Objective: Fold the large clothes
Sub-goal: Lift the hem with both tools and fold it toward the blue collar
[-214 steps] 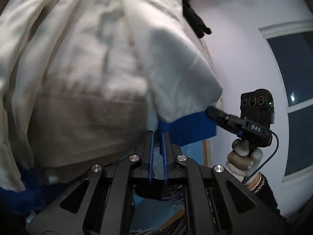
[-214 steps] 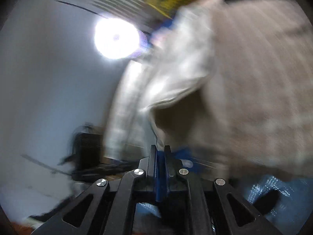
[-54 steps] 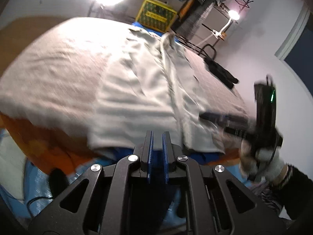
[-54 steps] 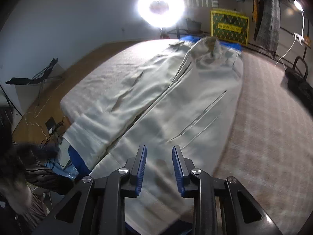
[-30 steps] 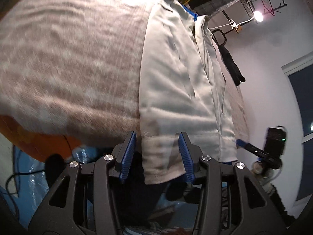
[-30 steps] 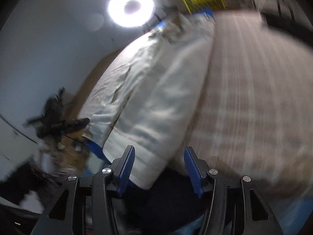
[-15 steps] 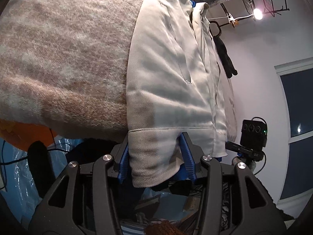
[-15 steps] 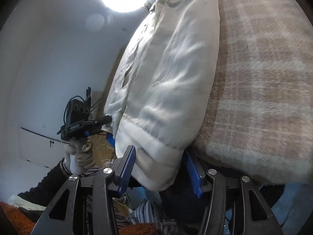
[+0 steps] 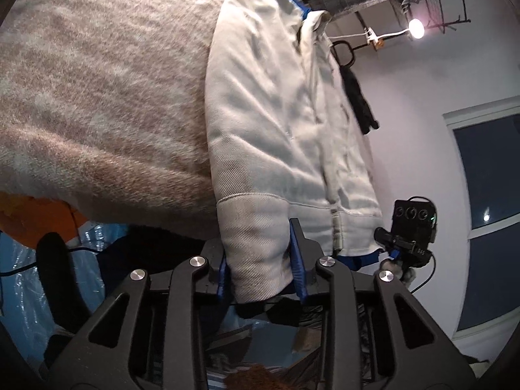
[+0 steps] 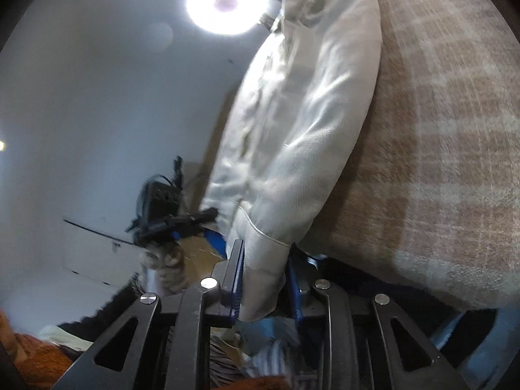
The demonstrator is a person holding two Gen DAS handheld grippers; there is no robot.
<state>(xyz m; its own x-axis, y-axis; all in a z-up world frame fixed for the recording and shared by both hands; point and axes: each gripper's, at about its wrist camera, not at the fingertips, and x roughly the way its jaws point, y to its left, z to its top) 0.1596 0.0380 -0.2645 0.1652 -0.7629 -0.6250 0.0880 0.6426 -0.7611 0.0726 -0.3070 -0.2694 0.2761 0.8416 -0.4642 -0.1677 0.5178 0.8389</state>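
A large cream jacket [image 9: 276, 113] lies spread lengthwise on a bed covered by a beige plaid blanket [image 9: 97, 81]. Its ribbed hem hangs over the near edge. My left gripper [image 9: 260, 260] is open, its blue fingers on either side of the hem's left corner [image 9: 256, 237]. In the right wrist view the jacket [image 10: 302, 113] runs away from me; my right gripper [image 10: 263, 276] is open around the hem's right corner [image 10: 263, 276]. Each gripper shows in the other's view: the right one [image 9: 406, 243], the left one [image 10: 172, 217].
A bright ring light [image 10: 227, 0] stands beyond the bed's far end. A clothes rack with a lamp [image 9: 416, 27] and a dark bag [image 9: 357, 97] sit at the far right. A window [image 9: 487, 211] is on the right wall. Blue plastic [image 9: 19, 276] covers the floor.
Both grippers opened wide after laying the jacket flat, then dropped to the bed's near edge and moved in so the hem corners sit between their fingers; the jaws have narrowed slightly.
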